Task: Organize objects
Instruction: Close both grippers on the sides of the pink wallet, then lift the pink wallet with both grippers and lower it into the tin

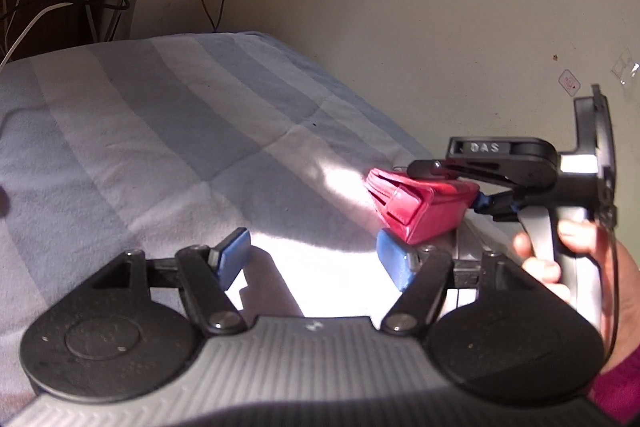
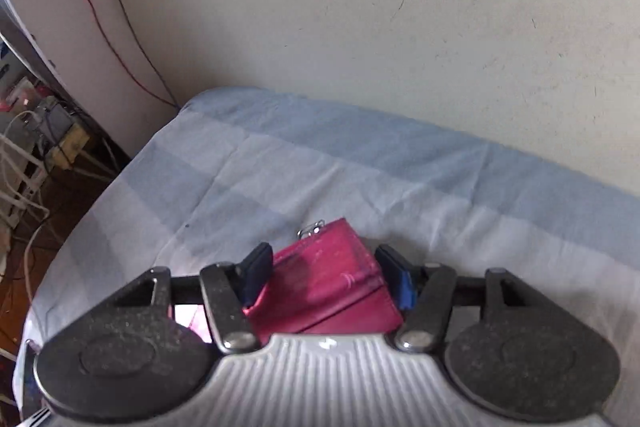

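Between the blue pads of the right gripper (image 2: 324, 273) sits a red wallet (image 2: 326, 291), pinched from both sides and lifted clear of the striped bedsheet (image 2: 280, 167); its metal clasp (image 2: 311, 228) pokes out just past the fingertips; from the left wrist view the same wallet (image 1: 420, 205) hangs tilted ahead of the left tool's right-hand pad, the person's hand (image 1: 560, 259) wrapped round the right handle. The left gripper (image 1: 314, 259) stands spread with nothing between its pads, only sunlit sheet ahead of it.

The hold looks shallow and skewed: the pads seem to bite one corner of a soft, folded, glossy case, so it could pivot or slide out under its own weight; a squeeze on the folds may also let them splay and loosen the grip. The two tools are near each other; a careless swing could knock the wallet against the left pad and dislodge it; a drop near the bed's edge, just below the tongs, might send it to the floor.
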`<state>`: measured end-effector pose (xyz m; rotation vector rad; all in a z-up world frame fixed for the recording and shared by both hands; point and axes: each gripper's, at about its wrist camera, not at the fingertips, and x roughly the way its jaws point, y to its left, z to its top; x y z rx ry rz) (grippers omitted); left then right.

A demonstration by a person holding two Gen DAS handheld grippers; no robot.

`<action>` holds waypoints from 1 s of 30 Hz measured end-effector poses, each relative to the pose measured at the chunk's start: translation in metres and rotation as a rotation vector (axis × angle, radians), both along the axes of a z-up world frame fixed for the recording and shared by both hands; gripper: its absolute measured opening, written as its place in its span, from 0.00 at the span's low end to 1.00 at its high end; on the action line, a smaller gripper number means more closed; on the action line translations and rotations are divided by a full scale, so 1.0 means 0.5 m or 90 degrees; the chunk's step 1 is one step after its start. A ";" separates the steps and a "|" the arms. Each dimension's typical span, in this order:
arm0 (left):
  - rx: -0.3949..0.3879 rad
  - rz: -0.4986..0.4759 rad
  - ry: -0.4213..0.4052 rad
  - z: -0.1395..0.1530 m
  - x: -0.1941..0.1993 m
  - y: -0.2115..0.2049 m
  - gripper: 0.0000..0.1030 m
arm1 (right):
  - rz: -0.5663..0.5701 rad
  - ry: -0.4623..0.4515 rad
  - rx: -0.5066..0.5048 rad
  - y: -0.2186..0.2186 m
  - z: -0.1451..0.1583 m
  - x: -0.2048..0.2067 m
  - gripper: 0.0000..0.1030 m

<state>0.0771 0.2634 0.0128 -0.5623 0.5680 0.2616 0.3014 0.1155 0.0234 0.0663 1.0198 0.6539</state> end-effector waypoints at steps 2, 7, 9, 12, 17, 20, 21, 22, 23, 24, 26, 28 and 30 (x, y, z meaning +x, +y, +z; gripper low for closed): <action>-0.006 0.003 -0.003 -0.001 -0.002 0.003 0.70 | 0.016 0.015 0.023 -0.029 -0.001 -0.041 0.43; -0.003 -0.013 -0.014 -0.002 -0.003 -0.003 0.70 | 0.047 0.017 0.034 -0.102 0.012 -0.166 0.31; -0.004 -0.025 -0.024 -0.001 -0.005 -0.006 0.70 | 0.060 0.004 0.040 -0.135 0.021 -0.232 0.31; -0.008 -0.060 -0.040 0.001 -0.006 -0.015 0.70 | 0.072 -0.041 0.039 -0.191 0.033 -0.334 0.36; -0.011 -0.168 -0.058 0.003 -0.002 -0.054 0.70 | 0.077 -0.120 0.026 -0.290 0.045 -0.493 0.45; 0.001 -0.238 -0.054 0.007 -0.007 -0.088 0.70 | 0.057 -0.140 0.040 -0.339 0.046 -0.552 0.54; 0.004 -0.252 -0.053 0.010 -0.017 -0.100 0.70 | 0.050 -0.145 0.046 -0.346 0.047 -0.562 0.56; 0.008 -0.266 -0.051 0.013 -0.030 -0.112 0.70 | 0.044 -0.150 0.053 -0.356 0.049 -0.571 0.57; 0.012 -0.279 -0.046 0.016 -0.048 -0.124 0.70 | 0.038 -0.158 0.060 -0.362 0.053 -0.575 0.62; 0.016 -0.293 -0.040 0.018 -0.066 -0.135 0.70 | 0.037 -0.164 0.063 -0.370 0.057 -0.581 0.71; 0.023 -0.322 -0.032 0.022 -0.104 -0.154 0.70 | 0.039 -0.180 0.071 -0.383 0.064 -0.596 0.76; 0.038 -0.351 -0.034 0.025 -0.150 -0.170 0.70 | 0.054 -0.179 0.093 -0.397 0.058 -0.613 0.78; 0.037 -0.379 -0.039 0.026 -0.181 -0.183 0.74 | 0.068 -0.162 0.098 -0.394 0.044 -0.618 0.79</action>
